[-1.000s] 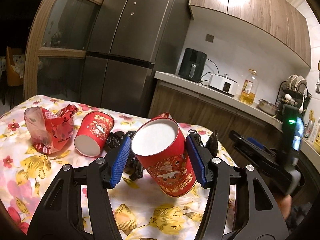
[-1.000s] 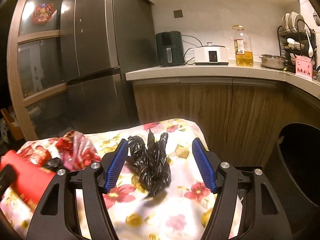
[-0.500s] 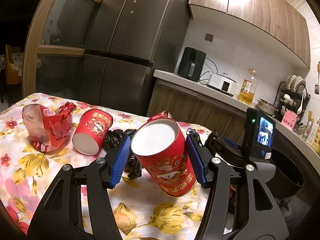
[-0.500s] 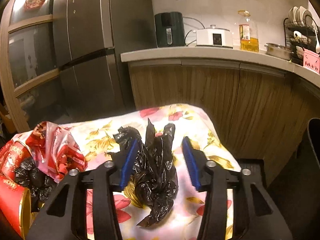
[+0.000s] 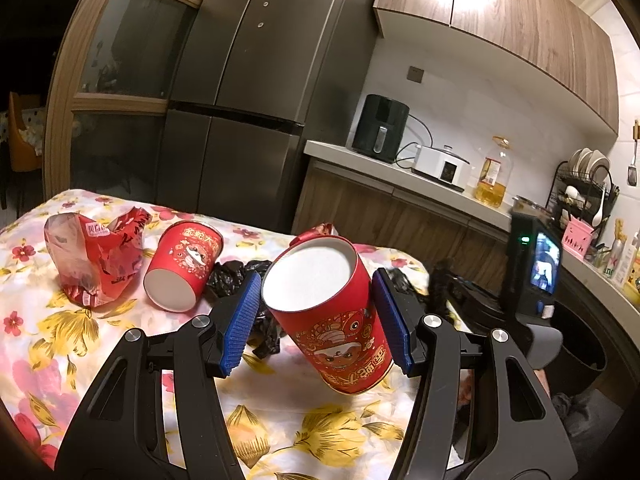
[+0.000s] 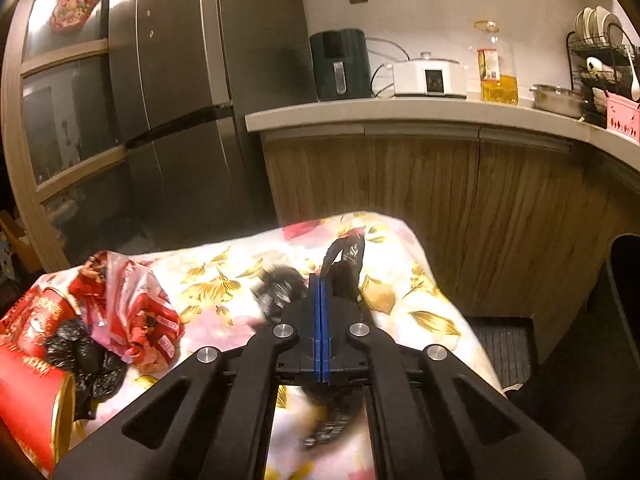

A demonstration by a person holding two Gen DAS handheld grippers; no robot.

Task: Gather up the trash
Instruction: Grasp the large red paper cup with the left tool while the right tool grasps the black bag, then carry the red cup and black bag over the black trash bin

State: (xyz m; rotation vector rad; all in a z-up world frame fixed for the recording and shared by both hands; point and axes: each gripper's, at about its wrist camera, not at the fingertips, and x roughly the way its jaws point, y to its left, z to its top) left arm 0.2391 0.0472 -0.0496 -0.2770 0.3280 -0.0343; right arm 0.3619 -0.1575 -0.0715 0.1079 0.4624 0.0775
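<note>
My left gripper [image 5: 316, 316] is shut on a red paper cup [image 5: 328, 312] and holds it tilted above the floral tablecloth [image 5: 60, 340]. A second red cup [image 5: 182, 266] lies on its side to the left, beside a crumpled red wrapper [image 5: 96, 256]. Black plastic bags [image 5: 236, 276] lie behind the held cup. My right gripper [image 6: 320, 280] is shut on a black plastic bag [image 6: 344, 268] near the table's right end; the bag bulges out on both sides of the jaws. The right gripper also shows in the left wrist view [image 5: 440, 292].
A dark trash bin [image 6: 624, 320] stands on the floor right of the table, also in the left wrist view [image 5: 580, 344]. Another red wrapper [image 6: 132, 304] and black bag [image 6: 88, 360] lie at left. Fridge [image 5: 248, 100] and counter [image 6: 400, 114] stand behind.
My right gripper moved in over the black bag and closed on it. My left gripper kept holding the red cup, nearly still.
</note>
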